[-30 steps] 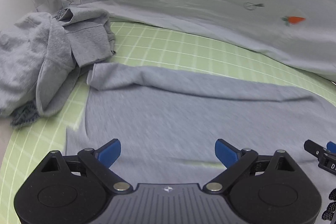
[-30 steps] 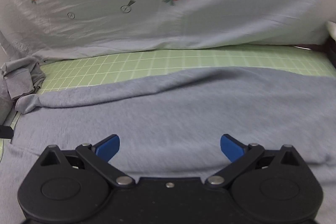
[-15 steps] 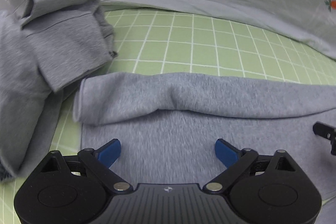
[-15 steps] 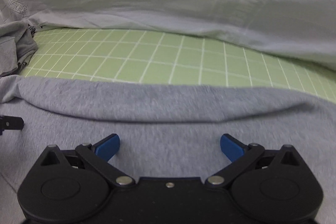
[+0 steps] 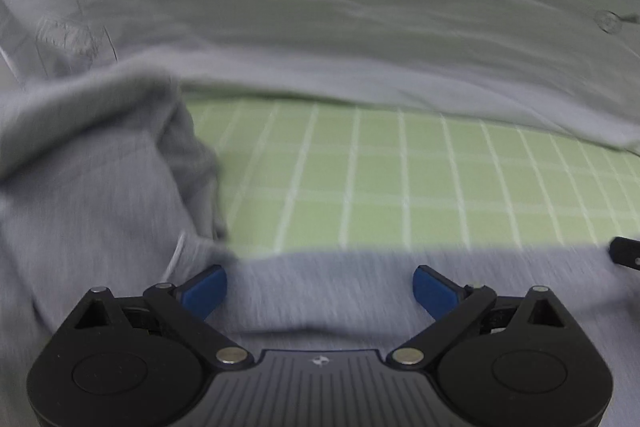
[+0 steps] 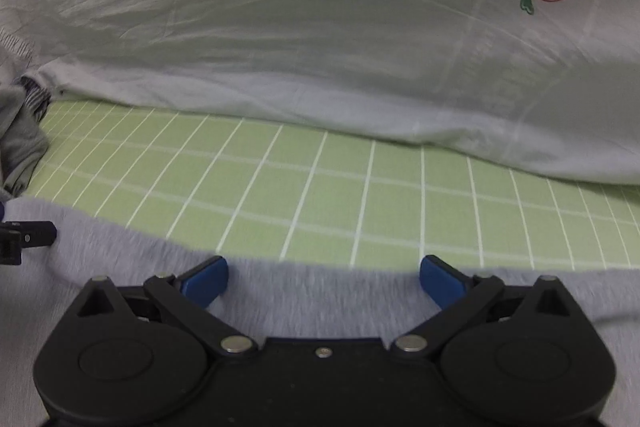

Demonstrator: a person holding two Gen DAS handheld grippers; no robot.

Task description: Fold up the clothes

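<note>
A grey knit garment (image 5: 320, 291) lies flat on a green grid mat (image 5: 400, 179); its far edge runs just beyond my fingertips in both views. My left gripper (image 5: 320, 287) is open and low over the garment's far left edge. My right gripper (image 6: 324, 281) is open over the same garment (image 6: 320, 303) farther right. A crumpled pile of grey clothes (image 5: 88, 163) sits left of the left gripper. Each gripper's tip shows at the edge of the other's view: the right one (image 5: 626, 253), the left one (image 6: 28, 239).
A pale sheet (image 6: 320, 47) printed with carrots and buttons rises like a wall behind the mat (image 6: 320, 187); it also shows in the left wrist view (image 5: 360, 7). The grey pile's edge (image 6: 20, 147) shows at the far left of the right wrist view.
Both grippers have moved forward over the grey garment toward its far edge and lower. The sheet and mat now look nearer. Both stayed open.
</note>
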